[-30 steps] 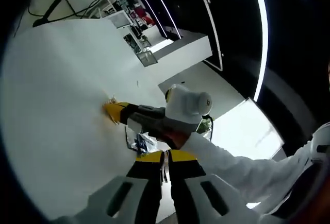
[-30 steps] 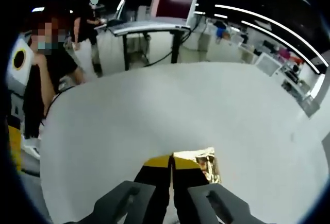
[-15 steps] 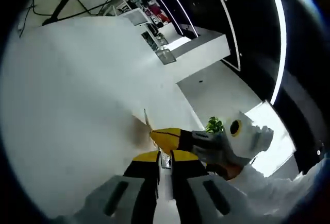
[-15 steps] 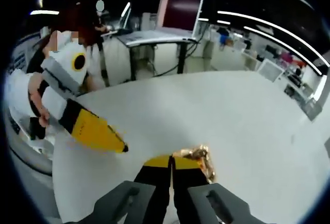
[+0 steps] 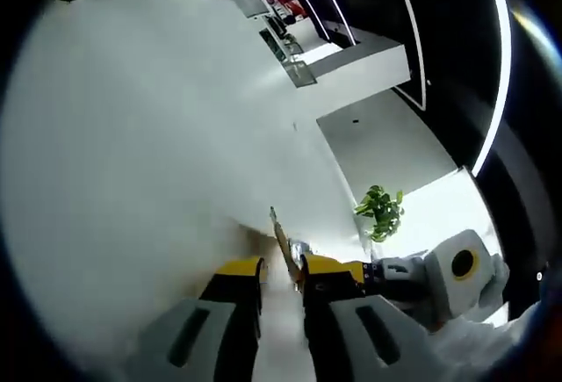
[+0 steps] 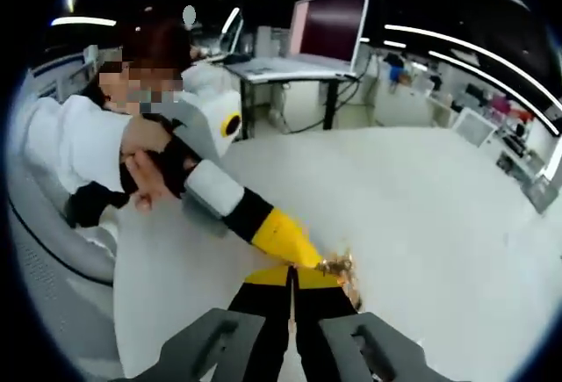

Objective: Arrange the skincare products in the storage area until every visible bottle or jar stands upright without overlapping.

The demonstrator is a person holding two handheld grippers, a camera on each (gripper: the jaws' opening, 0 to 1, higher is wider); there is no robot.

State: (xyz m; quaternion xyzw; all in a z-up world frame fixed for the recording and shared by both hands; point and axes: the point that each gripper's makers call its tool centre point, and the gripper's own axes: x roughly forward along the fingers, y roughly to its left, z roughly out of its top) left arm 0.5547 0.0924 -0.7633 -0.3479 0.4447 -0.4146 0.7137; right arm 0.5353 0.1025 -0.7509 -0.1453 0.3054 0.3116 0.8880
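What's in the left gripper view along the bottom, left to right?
Left gripper with jaws apart → thin gold-edged packet between them → right gripper → potted plant beyond the white table.

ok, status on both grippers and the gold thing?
Right gripper shut on gold foil item. Left gripper open, jaws either side of it. White table, nothing in the way.

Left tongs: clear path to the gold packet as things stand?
Probably yes. The left tongs stand open with the packet edge-on in their gap, nothing between. The right tongs look shut on its near edge, so only the far part is free to grip.
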